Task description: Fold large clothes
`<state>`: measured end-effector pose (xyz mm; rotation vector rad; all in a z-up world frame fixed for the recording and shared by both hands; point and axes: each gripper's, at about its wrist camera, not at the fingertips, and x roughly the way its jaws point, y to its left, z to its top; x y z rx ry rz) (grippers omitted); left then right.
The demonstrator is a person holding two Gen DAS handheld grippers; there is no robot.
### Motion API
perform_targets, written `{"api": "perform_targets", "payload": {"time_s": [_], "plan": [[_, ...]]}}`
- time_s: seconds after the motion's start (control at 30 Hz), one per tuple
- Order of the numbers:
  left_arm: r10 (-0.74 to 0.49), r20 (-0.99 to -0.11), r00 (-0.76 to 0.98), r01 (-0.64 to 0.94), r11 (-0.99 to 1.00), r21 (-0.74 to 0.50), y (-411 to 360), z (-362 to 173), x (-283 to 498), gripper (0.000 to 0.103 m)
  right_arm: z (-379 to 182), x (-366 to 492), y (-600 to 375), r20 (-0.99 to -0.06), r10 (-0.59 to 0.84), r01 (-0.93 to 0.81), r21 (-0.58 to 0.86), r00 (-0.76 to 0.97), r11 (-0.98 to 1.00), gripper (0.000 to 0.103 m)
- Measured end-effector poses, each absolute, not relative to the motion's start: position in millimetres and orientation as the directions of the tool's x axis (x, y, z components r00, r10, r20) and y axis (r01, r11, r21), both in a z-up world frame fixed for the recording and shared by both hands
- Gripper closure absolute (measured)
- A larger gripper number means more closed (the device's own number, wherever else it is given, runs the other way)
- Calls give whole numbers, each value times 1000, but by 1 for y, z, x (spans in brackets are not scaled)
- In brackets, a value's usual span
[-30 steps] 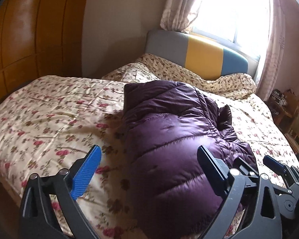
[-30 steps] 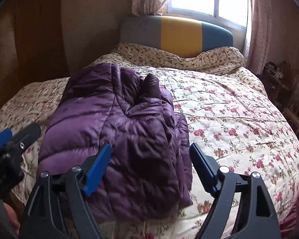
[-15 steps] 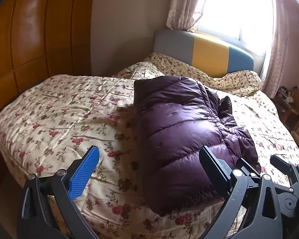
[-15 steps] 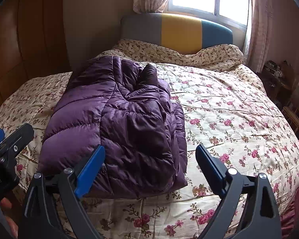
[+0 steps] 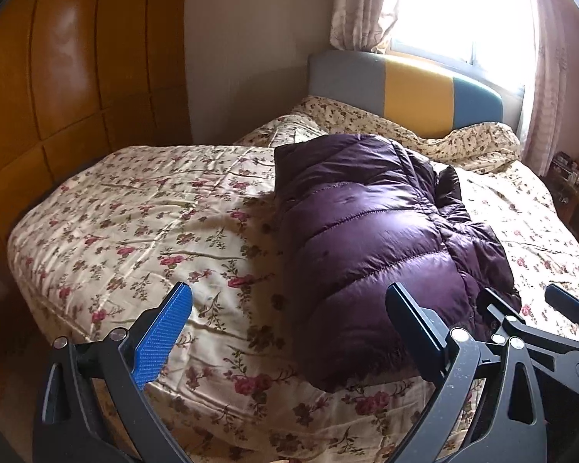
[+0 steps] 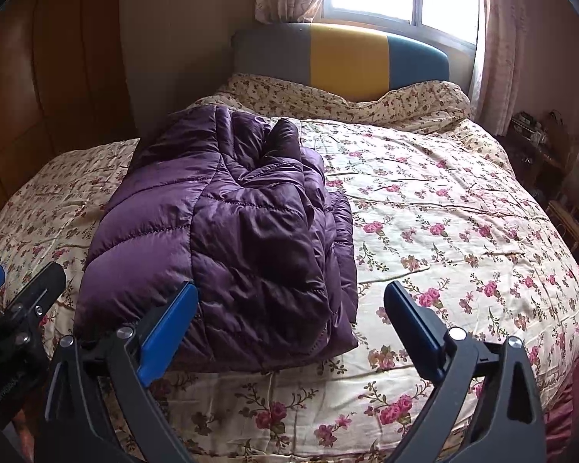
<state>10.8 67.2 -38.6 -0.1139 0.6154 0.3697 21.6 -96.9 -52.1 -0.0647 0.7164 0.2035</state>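
a folded purple jacket (image 6: 227, 247) is laid near the bed's (image 6: 463, 231) front edge. the left gripper (image 5: 285, 332) and right gripper (image 6: 289, 324) are held wide open, empty; their bases are cut off.

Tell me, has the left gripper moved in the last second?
Yes. The left gripper has pulled back from the purple jacket: the jacket's near edge and the bed's near-left corner, earlier cut off, now show.
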Motion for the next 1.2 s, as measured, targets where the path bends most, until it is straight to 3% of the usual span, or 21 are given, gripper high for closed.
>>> {"api": "perform_targets", "payload": {"time_s": [0.2,0.37,0.7,1.2], "plan": [[327,-597,733,-390,921,25,62,-45,13,4,-53,21,-97,-654,143,-196,-8,742,981,5],[262,-583,769,-381,920,-90,74,-44,5,4,-56,22,-99,-658,121,-183,-26,743,983,5],[354,-610,709,-444,896,3,77,-49,11,4,-50,12,-91,-622,101,-193,-82,777,978,3],[316,-616,722,-401,916,0,69,-52,11,4,-50,11,-89,-618,78,-191,-118,782,974,3]]}}
